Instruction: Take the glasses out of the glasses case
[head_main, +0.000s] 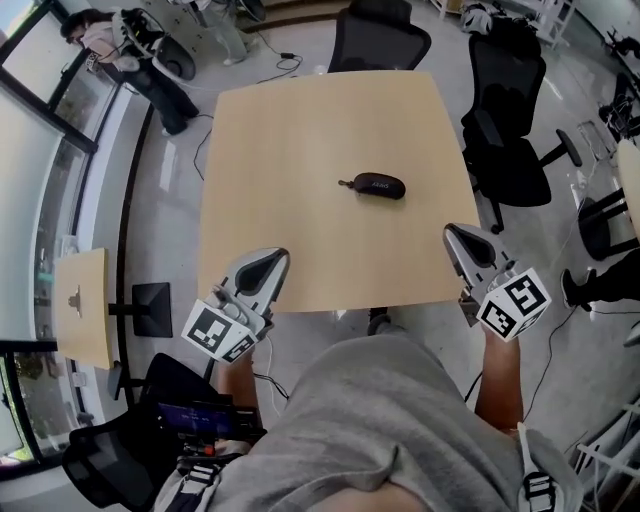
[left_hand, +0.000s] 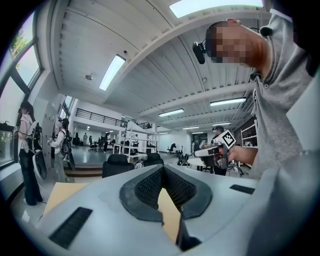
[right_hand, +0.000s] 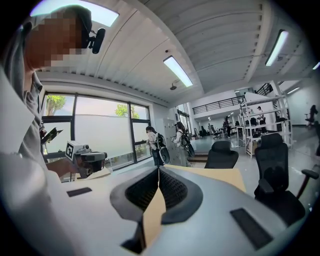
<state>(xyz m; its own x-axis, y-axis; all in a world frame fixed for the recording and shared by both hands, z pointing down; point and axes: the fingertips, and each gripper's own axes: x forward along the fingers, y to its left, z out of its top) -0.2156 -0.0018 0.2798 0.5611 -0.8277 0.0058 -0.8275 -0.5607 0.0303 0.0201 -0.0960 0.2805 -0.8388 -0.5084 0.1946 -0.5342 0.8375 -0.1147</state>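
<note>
In the head view you're holding the left gripper (head_main: 278, 258) and right gripper (head_main: 452, 234) over the table's (head_main: 300, 130) near edge, with the glasses case (head_main: 378, 186) lying closed mid-table, well apart from both; in the left gripper view the jaws are sitting pressed together and empty, and in the right gripper view likewise.

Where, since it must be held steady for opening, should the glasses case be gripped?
The glasses case lies flat and closed on the table, long axis left to right, with a small tab at its left end. So probably grip across its short width near the right end, coming from the near edge.
</note>
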